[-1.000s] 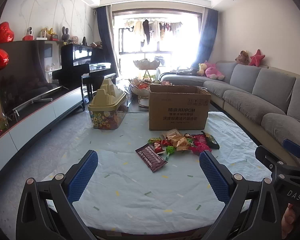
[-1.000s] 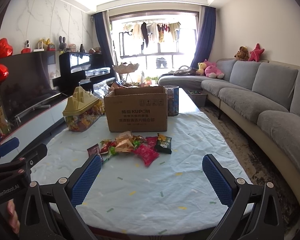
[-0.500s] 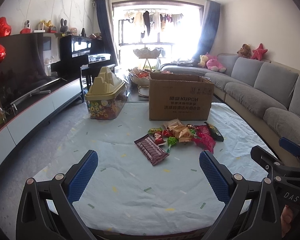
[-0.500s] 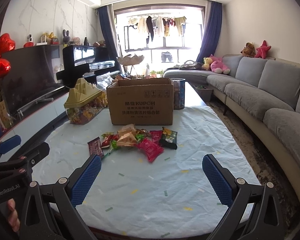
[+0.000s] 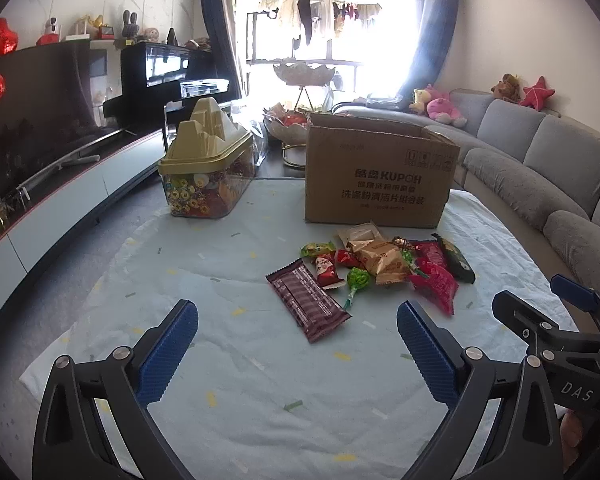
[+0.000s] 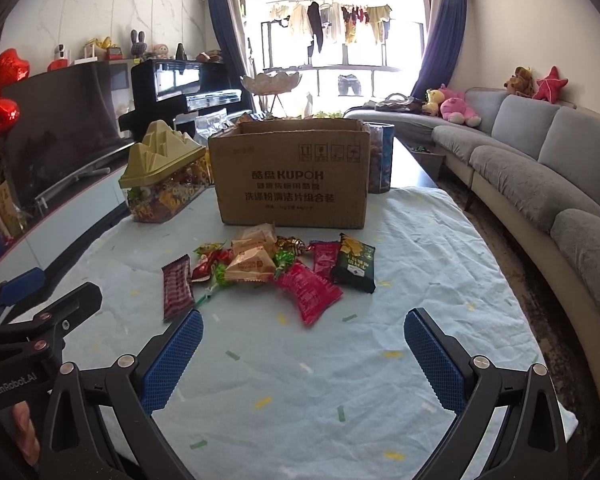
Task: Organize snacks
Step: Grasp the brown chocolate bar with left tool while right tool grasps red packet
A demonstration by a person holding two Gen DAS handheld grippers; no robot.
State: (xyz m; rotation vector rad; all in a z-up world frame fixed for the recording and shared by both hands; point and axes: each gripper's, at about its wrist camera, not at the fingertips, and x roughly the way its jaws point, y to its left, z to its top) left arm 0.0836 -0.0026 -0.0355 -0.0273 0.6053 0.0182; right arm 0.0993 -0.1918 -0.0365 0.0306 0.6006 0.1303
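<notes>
Between the spread blue pads of the left gripper [image 5: 298, 344] lies only bare tablecloth [image 5: 260, 400], and the right gripper [image 6: 304, 354] hangs the same way, jaws wide apart with nothing held. Both hover low over the near end of the table, side by side, each showing at the edge of the other's view. Just beyond the left gripper lies a long brown striped wrapper [image 5: 307, 306], the nearest piece of the snack pile [image 6: 276, 268]. Beside it sit a green lollipop [image 5: 358, 280], small red candies, tan triangular packets [image 6: 250, 266], a pink-red pouch [image 6: 310, 292] and a dark green packet [image 6: 354, 266], all loosely heaped and partly overlapping. Directly behind the pile stands an open cardboard box [image 6: 294, 184], upright, printed KUPOH. To its left, apart from it, is a clear candy container [image 5: 208, 184] with a mountain-shaped gold lid. A grey sofa [image 6: 540, 184] runs along the right, a dark piano [image 5: 168, 76] stands far left.
</notes>
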